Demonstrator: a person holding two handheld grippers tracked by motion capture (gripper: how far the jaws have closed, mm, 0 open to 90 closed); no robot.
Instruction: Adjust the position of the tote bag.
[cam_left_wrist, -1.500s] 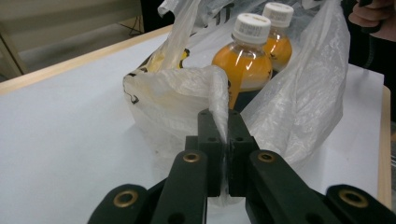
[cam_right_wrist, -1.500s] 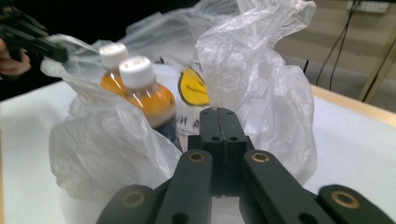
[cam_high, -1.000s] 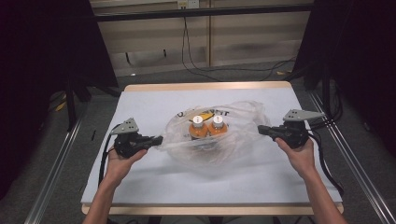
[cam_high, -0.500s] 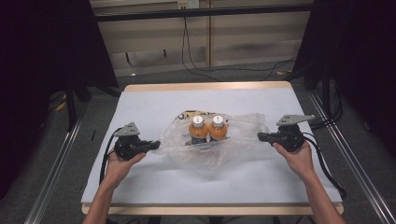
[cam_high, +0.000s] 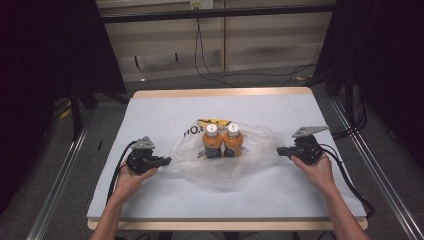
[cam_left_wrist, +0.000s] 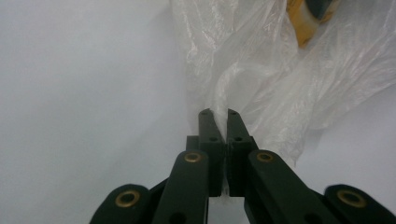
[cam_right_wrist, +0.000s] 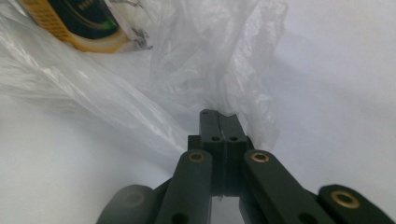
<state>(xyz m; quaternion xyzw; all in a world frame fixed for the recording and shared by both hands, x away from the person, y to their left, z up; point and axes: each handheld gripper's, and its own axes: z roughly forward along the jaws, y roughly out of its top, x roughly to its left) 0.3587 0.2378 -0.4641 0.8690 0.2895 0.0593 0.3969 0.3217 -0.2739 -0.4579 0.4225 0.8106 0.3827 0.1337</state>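
Nearest the person, the left tongs (cam_high: 166, 160) and the right tongs (cam_high: 280, 151) each pinch an edge of the thin, crinkled, clear plastic bag (cam_high: 250, 160), jaws pressed together on the film. In the left gripper view the left tongs (cam_left_wrist: 219, 114) clamp a twisted white strand of the bag (cam_left_wrist: 261, 79); in the right gripper view the right tongs (cam_right_wrist: 218, 115) bite a wrinkled fold of it (cam_right_wrist: 187, 70).

Compared with 0.5 s ago, both hands sit lower on the white bench (cam_high: 150, 110), closer to the person, and the bag lies flatter and more spread out; 1 s ago it was puffed up higher around the bottles.

The bag stretches across the middle of the bench, its long axis running from left to right between the 2 tongs. Inside it, 2 small orange bottles with white caps (cam_high: 222, 141) stand upright, touching side by side. Just beyond them lies a yellow printed packet with dark lettering (cam_high: 212, 122), partly under the film.
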